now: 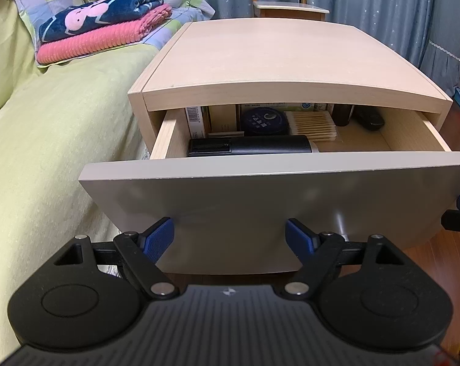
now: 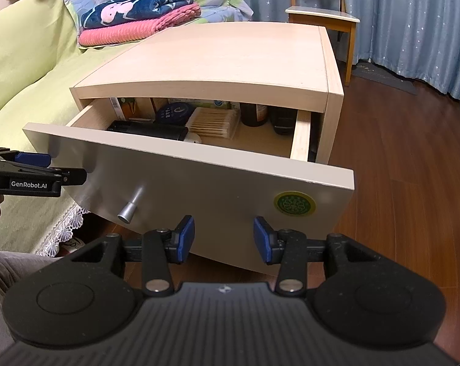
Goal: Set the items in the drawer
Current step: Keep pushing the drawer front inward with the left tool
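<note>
At centre frame in both views, the drawer (image 1: 278,164) of a pale wood nightstand (image 1: 272,55) stands pulled partly out, its grey front panel facing the cameras. Inside, along the front edge at left, lies a long black cylindrical item (image 1: 251,145). Behind it sit a round dark tin (image 1: 263,121) and, just to its right, a clear pack of cotton swabs (image 1: 312,125). A box with a barcode (image 1: 195,120) stands upright at the drawer's back left. A dark bottle (image 2: 253,113) stands at back right, with a black object (image 2: 282,122) beside it; its type cannot be determined. The right half of the drawer floor near the front is bare.

A silver knob (image 2: 131,204) projects from the drawer front, left of centre in the right wrist view; a round green sticker (image 2: 294,203) sits at the panel's right.

Left tool (image 1: 230,239): lower centre of its own view, fingers wide apart, holding nothing, in front of the drawer panel. Right tool (image 2: 224,239): likewise apart and empty, below the panel.

Upper left in both views, a bed with green cover (image 1: 47,140) carries folded blankets (image 1: 108,27). A wooden chair (image 2: 321,12) stands before blue curtains (image 2: 413,24) at upper right. Wood flooring (image 2: 407,177) fills the right side.
</note>
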Tool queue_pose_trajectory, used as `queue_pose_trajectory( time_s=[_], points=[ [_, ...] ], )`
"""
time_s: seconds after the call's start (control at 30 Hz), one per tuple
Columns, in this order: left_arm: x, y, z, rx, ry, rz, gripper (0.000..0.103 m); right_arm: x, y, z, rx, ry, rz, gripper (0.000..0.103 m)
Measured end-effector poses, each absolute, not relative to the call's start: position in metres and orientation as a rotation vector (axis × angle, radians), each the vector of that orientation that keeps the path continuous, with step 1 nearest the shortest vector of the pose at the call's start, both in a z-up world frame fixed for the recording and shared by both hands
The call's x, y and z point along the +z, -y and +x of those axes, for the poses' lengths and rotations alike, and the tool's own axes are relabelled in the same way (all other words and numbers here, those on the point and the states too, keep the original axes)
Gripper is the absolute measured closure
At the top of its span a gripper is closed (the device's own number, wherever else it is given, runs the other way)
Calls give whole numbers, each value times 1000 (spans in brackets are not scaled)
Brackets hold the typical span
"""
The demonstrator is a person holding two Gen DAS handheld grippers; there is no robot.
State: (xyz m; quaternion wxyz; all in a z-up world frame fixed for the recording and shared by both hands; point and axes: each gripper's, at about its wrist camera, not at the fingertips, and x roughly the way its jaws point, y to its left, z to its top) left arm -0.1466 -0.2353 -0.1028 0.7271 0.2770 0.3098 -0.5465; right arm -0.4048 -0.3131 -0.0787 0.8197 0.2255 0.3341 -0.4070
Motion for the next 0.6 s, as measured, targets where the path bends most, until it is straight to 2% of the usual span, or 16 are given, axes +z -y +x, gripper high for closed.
queue_pose_trajectory(
  time_s=[0.6],
  points=[
    [-102,243,-145,-1204,-673,617,22,-79,313,-402,-908,-694,506,64]
  ],
)
